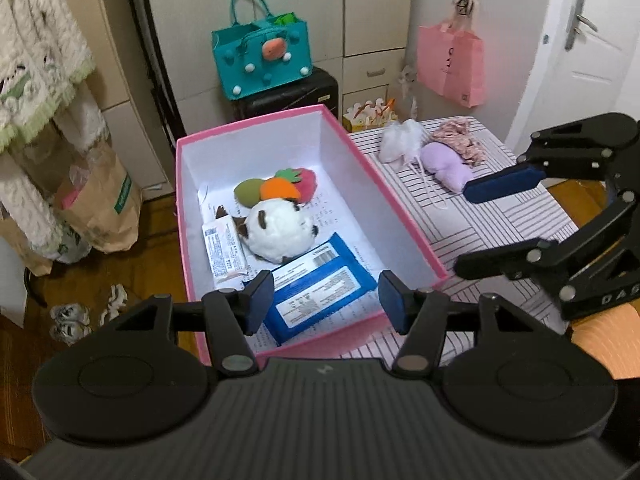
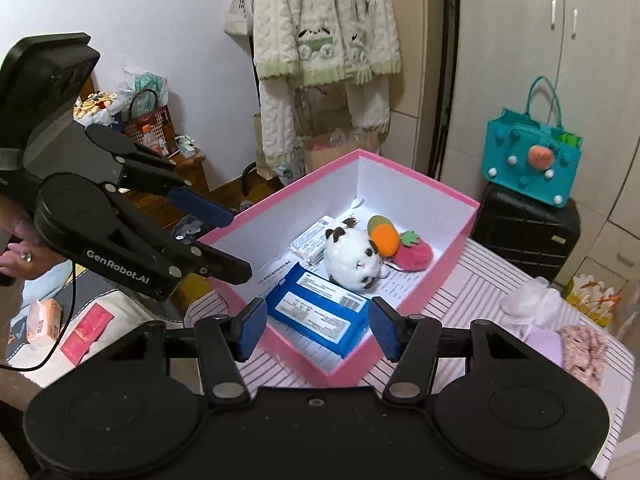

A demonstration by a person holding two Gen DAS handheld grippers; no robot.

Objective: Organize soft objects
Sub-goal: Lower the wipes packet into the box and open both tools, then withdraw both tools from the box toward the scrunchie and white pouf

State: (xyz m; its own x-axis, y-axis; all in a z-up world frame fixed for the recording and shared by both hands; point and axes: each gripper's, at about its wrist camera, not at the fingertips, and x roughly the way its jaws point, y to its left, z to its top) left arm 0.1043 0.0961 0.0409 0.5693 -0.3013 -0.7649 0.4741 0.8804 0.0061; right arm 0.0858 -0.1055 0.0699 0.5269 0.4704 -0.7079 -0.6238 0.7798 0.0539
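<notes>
Pink box [image 1: 400,208] sits on striped worktop [image 1: 500,220], already holding panda plush [image 1: 276,228], fruit plush [image 1: 280,186], blue pack [image 1: 320,286], white pack [image 1: 224,248]. Both claws released, holding nothing: left claw [image 1: 326,300] over box's near end, right claw [image 2: 318,330] likewise. Still outside, awaiting pickup: lilac pouch [image 1: 444,166], white fluff [image 1: 400,142], pink scrunchie [image 1: 460,136]
</notes>
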